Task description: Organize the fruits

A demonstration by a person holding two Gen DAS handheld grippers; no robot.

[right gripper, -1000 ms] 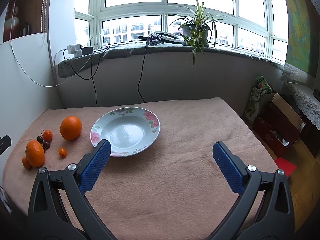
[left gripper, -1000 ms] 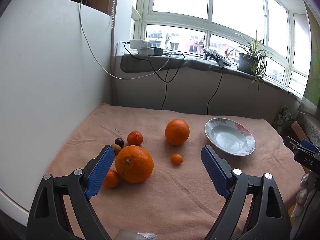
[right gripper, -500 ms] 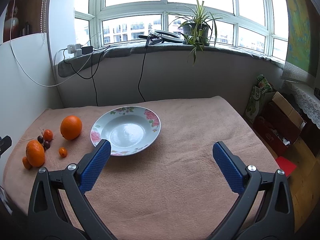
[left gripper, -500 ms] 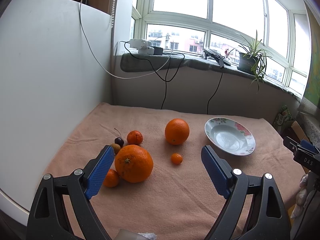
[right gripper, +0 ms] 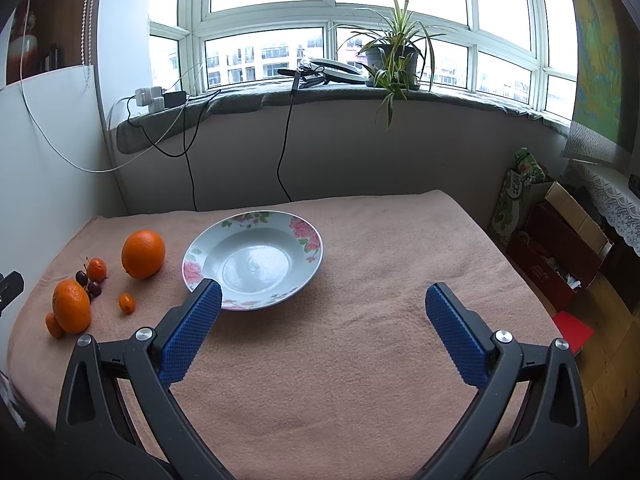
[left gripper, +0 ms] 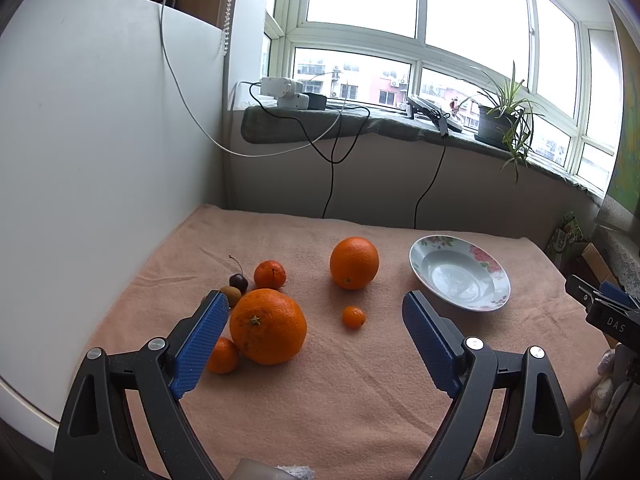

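Observation:
Fruit lies loose on the peach cloth: a big orange (left gripper: 268, 326) (right gripper: 72, 306) just ahead of my left gripper's (left gripper: 316, 338) left finger, a second orange (left gripper: 354, 263) (right gripper: 143, 254) farther back, a mandarin (left gripper: 270, 275), a tiny kumquat (left gripper: 353, 317) (right gripper: 127, 303), a dark cherry (left gripper: 238, 281), a brownish small fruit (left gripper: 231, 293) and a small orange fruit (left gripper: 222, 355) half hidden by the finger. The empty flowered plate (left gripper: 460, 274) (right gripper: 254, 258) sits to the right. My left gripper is open, holding nothing. My right gripper (right gripper: 320, 326) hovers open over the cloth, its left finger near the plate's rim.
A white panel (left gripper: 100, 160) walls the left side. Cables (left gripper: 332, 152) hang from the grey windowsill (right gripper: 280, 96), which carries a power strip and a potted plant (right gripper: 394, 56). Cardboard boxes (right gripper: 560, 248) stand on the floor beyond the table's right edge.
The left gripper has shifted slightly, so the fruit sits a touch lower and nearer in its view. The right gripper barely moved. Both stay open.

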